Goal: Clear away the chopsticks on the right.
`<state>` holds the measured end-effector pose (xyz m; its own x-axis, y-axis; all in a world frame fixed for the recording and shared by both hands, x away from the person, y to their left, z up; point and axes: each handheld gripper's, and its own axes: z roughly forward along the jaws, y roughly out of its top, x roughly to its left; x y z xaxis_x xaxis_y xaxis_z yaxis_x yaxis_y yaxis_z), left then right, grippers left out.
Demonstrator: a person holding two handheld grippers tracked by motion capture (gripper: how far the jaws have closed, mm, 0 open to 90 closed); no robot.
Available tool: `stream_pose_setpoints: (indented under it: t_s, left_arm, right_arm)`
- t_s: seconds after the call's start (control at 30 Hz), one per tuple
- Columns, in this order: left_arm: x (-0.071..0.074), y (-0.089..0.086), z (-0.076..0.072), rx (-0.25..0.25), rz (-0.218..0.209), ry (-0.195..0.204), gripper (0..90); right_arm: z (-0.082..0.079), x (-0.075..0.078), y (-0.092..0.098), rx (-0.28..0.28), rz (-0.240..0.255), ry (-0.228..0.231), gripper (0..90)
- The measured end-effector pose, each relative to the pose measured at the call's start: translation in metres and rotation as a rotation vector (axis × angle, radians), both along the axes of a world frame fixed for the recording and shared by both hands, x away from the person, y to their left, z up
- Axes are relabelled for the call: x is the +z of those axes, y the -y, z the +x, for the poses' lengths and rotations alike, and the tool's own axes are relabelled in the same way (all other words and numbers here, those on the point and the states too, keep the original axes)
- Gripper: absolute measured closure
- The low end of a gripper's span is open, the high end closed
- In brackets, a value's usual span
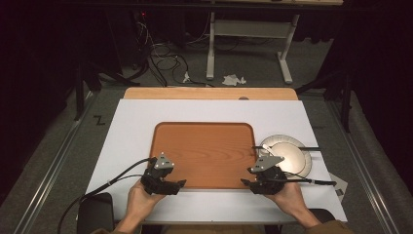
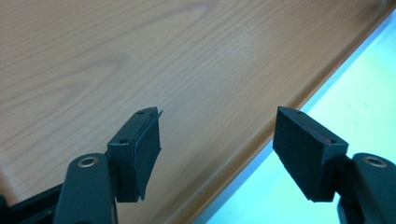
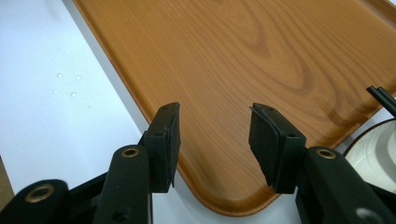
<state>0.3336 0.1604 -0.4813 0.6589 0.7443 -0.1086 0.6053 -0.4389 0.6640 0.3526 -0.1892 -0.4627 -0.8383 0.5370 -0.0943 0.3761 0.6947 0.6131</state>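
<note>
A wooden tray [image 1: 204,153] is seen lying flat on a white sheet [image 1: 131,122] that covers the table, with its long side facing the person. The left gripper [image 1: 179,184] is held by the left hand [image 1: 139,197] at the tray's near left corner, and the right gripper [image 1: 245,182] is held by the right hand [image 1: 287,195] at its near right corner. In the left gripper view, the 2 jaws are spread wide over the tray's near rim, with nothing between them. In the right gripper view, the 2 jaws are likewise held apart above the tray's rounded corner, and nothing is gripped. Just right of the tray, 2 stacked plates [image 1: 287,156] are seen, with a pair of black chopsticks [image 1: 292,147] laid across them.
</note>
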Motion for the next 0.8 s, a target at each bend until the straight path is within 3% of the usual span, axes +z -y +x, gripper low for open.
stream_pose_setpoints:
  t_s: [0.3,0.8]
  left_arm:
    - [0.000,0.000,0.000,0.001,0.003,-0.001,32.0]
    - [-0.001,0.000,0.000,0.002,0.005,-0.001,32.0]
  right_arm:
    - [0.000,0.006,0.003,0.002,0.021,0.010,53.5]
    - [0.001,0.022,0.014,-0.018,0.111,0.015,53.0]
